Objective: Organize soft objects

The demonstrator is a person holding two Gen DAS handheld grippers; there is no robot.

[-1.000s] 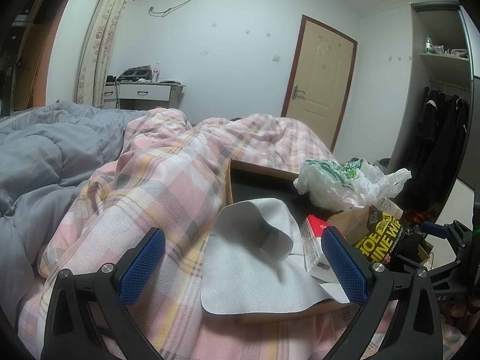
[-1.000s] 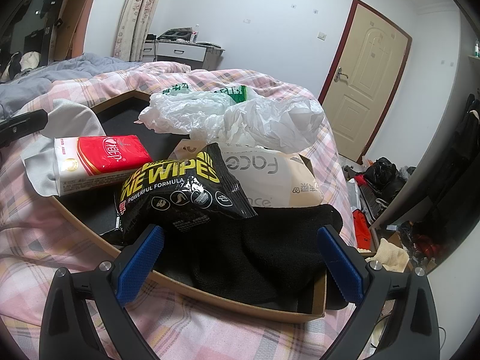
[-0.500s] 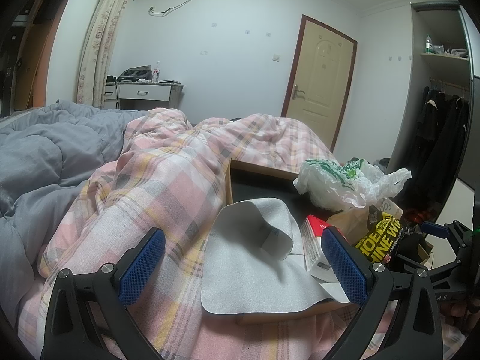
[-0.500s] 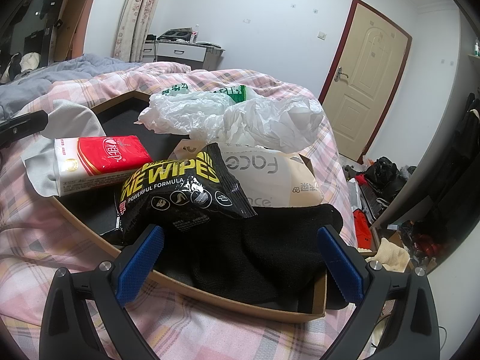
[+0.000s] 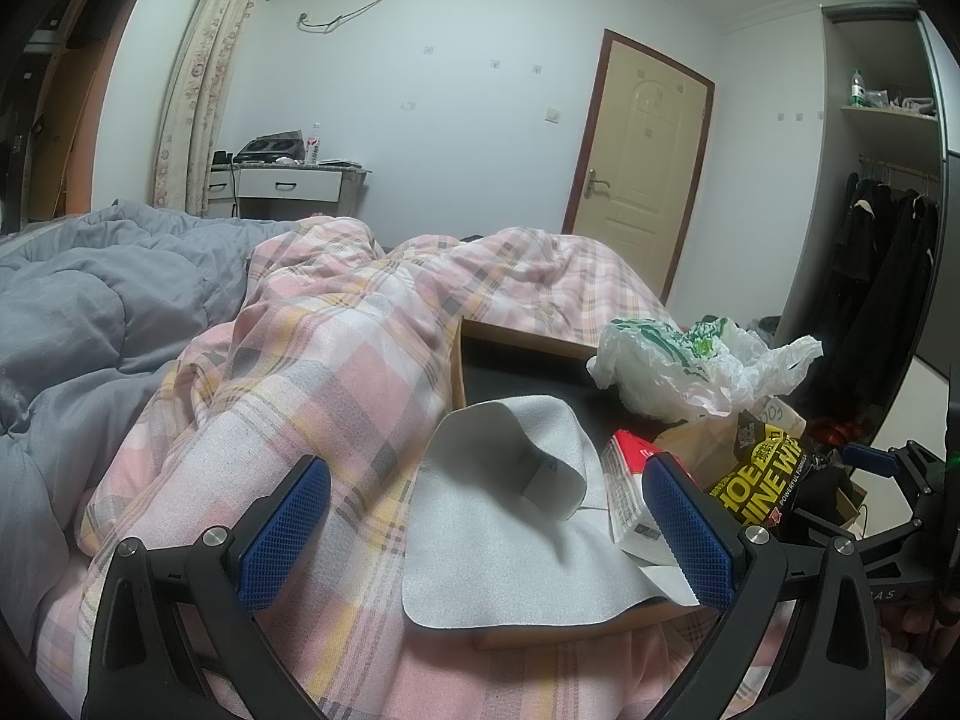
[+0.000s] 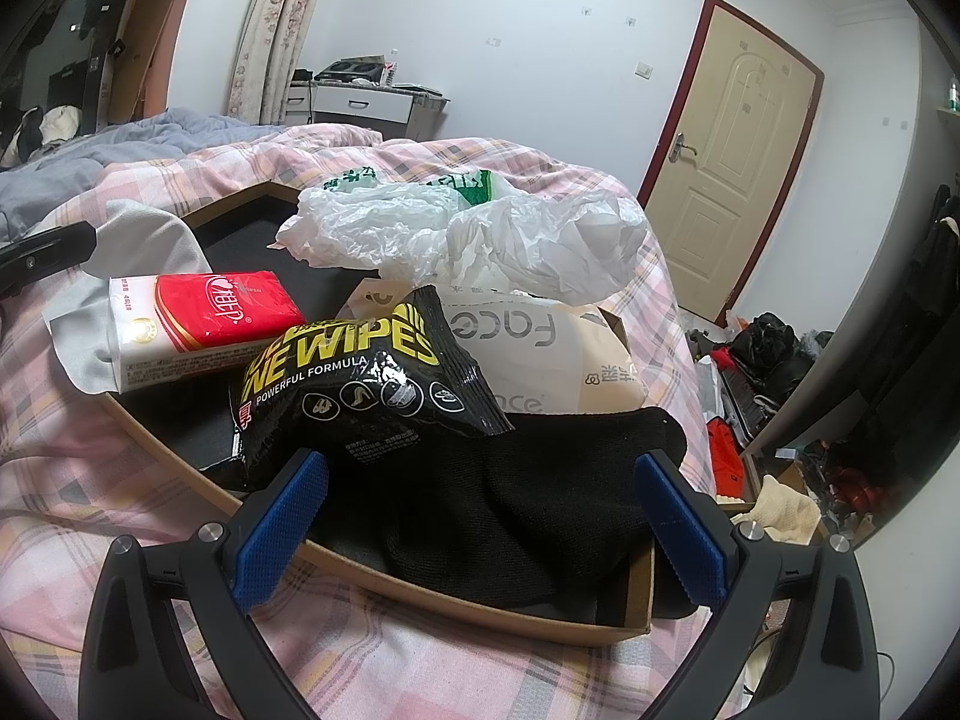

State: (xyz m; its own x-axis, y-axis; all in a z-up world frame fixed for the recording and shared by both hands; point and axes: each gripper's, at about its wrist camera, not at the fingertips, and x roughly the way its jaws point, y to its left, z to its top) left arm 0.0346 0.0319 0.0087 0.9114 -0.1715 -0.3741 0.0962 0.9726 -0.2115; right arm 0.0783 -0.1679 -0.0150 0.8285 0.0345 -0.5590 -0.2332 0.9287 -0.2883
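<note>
The black pack [image 6: 360,396] reads "WIPES" and "POWERFUL FORMULA"; the beige pack [image 6: 540,354] behind it reads "Face". Both lie in a shallow cardboard tray [image 6: 480,606] on the bed [image 6: 90,480], beside a red tissue pack [image 6: 198,324]. The right tool [image 6: 480,531] hangs released over a black sock [image 6: 510,510]. The left tool [image 5: 486,531] is released too, with a grey cloth [image 5: 498,528] between its fingers.

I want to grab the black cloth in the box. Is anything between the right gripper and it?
Nothing visible blocks it. The right gripper is open and the black cloth lies right ahead between its fingers, inside the box. The black wipes pack rests on the cloth's far left edge, not in the way.
</note>
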